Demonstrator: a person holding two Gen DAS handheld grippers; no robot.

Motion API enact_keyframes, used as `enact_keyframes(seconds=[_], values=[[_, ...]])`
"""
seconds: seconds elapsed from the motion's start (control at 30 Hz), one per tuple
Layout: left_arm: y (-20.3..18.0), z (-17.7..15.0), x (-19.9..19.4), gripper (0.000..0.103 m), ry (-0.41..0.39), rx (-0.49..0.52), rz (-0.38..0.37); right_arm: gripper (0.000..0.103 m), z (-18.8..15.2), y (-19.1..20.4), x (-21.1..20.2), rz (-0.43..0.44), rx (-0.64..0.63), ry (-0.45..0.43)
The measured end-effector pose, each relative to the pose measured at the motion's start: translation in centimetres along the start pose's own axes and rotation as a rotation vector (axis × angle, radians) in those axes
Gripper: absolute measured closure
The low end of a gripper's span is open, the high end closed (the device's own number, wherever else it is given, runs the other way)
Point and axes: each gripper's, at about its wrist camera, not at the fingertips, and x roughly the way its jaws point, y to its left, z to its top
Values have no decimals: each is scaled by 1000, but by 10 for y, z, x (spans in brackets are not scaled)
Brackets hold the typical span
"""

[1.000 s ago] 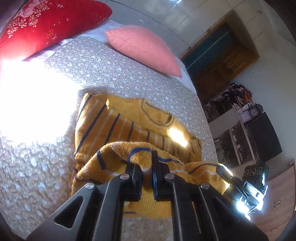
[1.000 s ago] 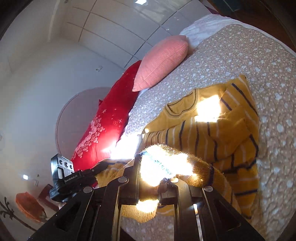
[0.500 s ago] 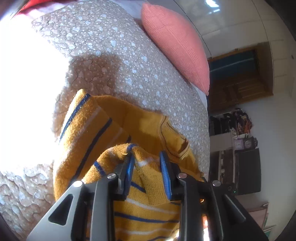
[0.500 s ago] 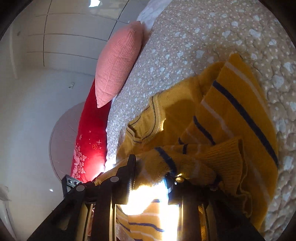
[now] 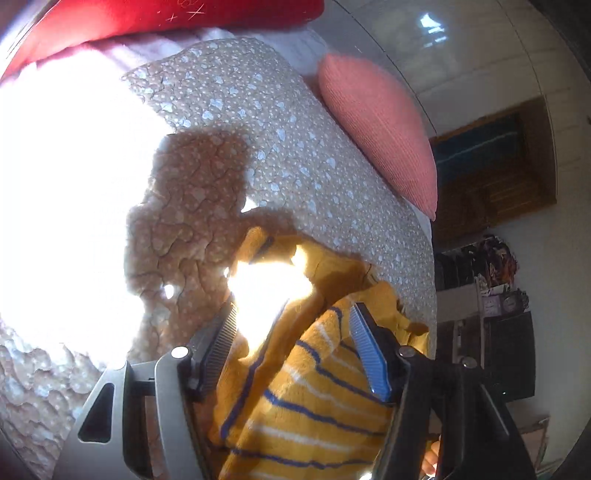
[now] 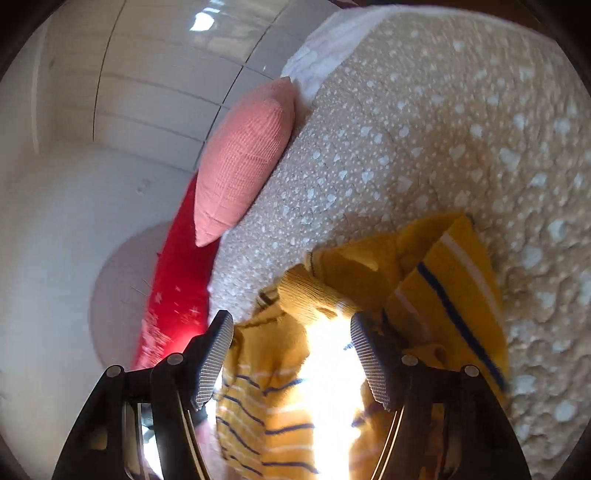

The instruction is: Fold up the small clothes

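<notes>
A small mustard-yellow sweater (image 5: 314, 387) with blue and white stripes lies bunched on the beige heart-print bedspread (image 5: 258, 122). My left gripper (image 5: 295, 314) hovers right over its folded hem; its jaws are opening, and the cloth lies loosely between them without being pinched. In the right wrist view the same sweater (image 6: 454, 295) is folded over itself, with the collar near the middle. My right gripper (image 6: 291, 325) is over it, jaws opening wide, the fabric loose between the ribbed pads (image 6: 369, 362). Sun glare hides part of the sweater in both views.
A pink cushion (image 5: 380, 129) and a red pillow (image 5: 147, 18) lie at the head of the bed; both show in the right wrist view as well, pink cushion (image 6: 243, 158), red pillow (image 6: 173, 280). A dark shelf and cabinet (image 5: 491, 332) stand beyond the bed's right edge.
Both grippers carried the sweater's hem forward over its body, sank toward the bed and went from shut on the fabric to spread apart, letting the cloth drop.
</notes>
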Motion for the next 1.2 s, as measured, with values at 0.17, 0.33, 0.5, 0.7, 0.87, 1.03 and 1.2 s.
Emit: enact_keyframes(seconds=[0.17, 0.33, 0.5, 0.7, 0.87, 1.03, 1.2], values=[[-5, -48, -27, 38, 21, 121, 52, 33, -57, 33, -20, -242, -333, 56], [-7, -87, -36, 38, 36, 218, 145, 89, -99, 17, -18, -533, -513, 59], [-11, -104, -45, 38, 10, 272, 205, 84, -63, -48, -51, -707, -277, -66], [-15, -107, -49, 38, -15, 303, 210, 82, -63, -58, -104, -572, -182, -133], [-12, -103, -24, 38, -51, 312, 249, 81, -77, -7, -106, -438, -263, -121], [-3, -102, -2, 38, -119, 375, 340, 81, -87, 57, -60, -295, -347, -36], [10, -106, -4, 38, -188, 385, 260, 81, -97, 112, 37, -223, -401, 122]])
